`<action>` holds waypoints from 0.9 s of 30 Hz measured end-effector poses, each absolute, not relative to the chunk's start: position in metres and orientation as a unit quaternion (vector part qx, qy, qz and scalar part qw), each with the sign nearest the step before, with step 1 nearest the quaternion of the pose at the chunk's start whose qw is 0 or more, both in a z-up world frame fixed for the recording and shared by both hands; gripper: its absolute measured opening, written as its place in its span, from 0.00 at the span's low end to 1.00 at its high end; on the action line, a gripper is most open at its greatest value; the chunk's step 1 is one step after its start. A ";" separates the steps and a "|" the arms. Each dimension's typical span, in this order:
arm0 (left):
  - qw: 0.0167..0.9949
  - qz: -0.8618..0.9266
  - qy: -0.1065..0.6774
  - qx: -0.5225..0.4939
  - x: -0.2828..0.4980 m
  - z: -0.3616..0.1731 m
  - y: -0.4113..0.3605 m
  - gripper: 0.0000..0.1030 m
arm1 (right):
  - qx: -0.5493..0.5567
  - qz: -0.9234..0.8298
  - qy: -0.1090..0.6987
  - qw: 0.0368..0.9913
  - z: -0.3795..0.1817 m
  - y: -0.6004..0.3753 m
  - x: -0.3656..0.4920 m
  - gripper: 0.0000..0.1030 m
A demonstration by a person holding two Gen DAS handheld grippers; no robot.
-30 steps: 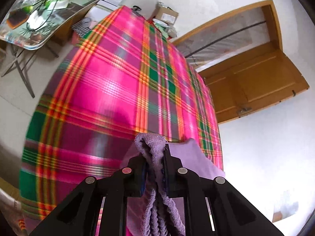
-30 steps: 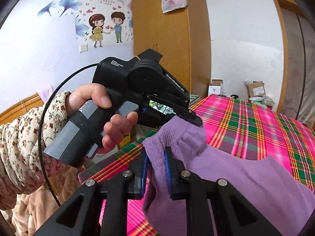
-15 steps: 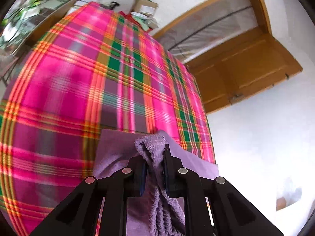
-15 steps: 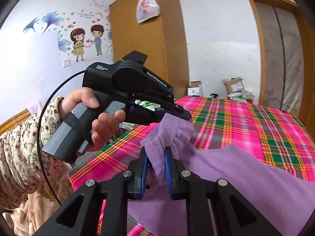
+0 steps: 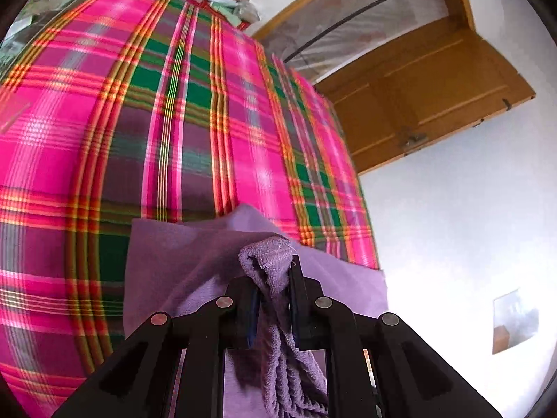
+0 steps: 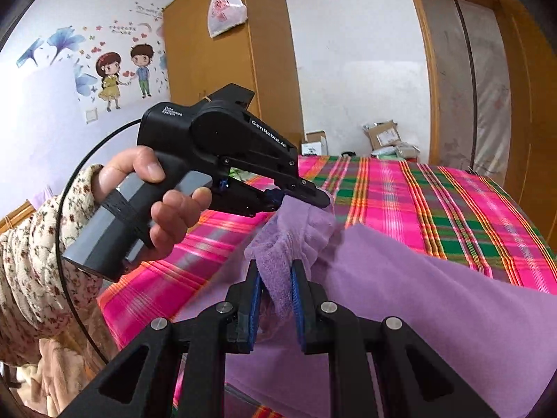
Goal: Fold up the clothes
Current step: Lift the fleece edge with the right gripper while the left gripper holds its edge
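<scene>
The garment [image 6: 435, 299] is plain lilac purple, with a fuzzier terry-like face at its bunched edge. The bed cover [image 5: 174, 122] beneath it is a hot-pink plaid crossed by green, orange, yellow and dull purple bands. Both claws are black, the right claw [image 6: 275, 287] with blue pads. The sleeve [image 6: 31, 261] at lower left is cream with small dark-red flowers. The wardrobe [image 6: 226, 69] is honey-brown.

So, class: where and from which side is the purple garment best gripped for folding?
At its bunched top edge, where the purple garment forms a thick ridge. The left gripper and right gripper each pinch such a gathered corner from the near side, above the plaid sheet; the flat middle probably offers no fold to catch.
</scene>
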State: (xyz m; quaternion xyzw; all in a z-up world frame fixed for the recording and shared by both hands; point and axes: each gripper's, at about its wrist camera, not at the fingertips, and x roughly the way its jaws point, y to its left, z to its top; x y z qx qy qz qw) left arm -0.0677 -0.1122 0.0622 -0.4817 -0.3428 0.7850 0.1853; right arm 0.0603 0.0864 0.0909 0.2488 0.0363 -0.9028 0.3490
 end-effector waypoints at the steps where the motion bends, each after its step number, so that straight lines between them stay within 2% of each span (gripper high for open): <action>1: 0.185 0.782 -0.344 -0.486 -0.069 0.058 -0.111 0.14 | 0.253 -0.903 0.036 0.346 0.088 0.088 0.058 0.17; 8: 0.189 0.777 -0.350 -0.488 -0.069 0.045 -0.110 0.15 | 0.292 -0.896 0.004 0.336 0.070 0.103 0.045 0.18; 10: 0.191 0.787 -0.344 -0.475 -0.064 0.050 -0.111 0.19 | 0.303 -0.894 -0.008 0.330 0.065 0.109 0.040 0.18; 23: 0.154 0.818 -0.365 -0.416 -0.016 0.055 -0.144 0.19 | 0.344 -0.883 -0.038 0.316 0.051 0.130 0.026 0.22; 27: 0.135 0.824 -0.366 -0.411 0.002 0.047 -0.150 0.19 | 0.356 -0.878 -0.058 0.315 0.048 0.143 0.019 0.34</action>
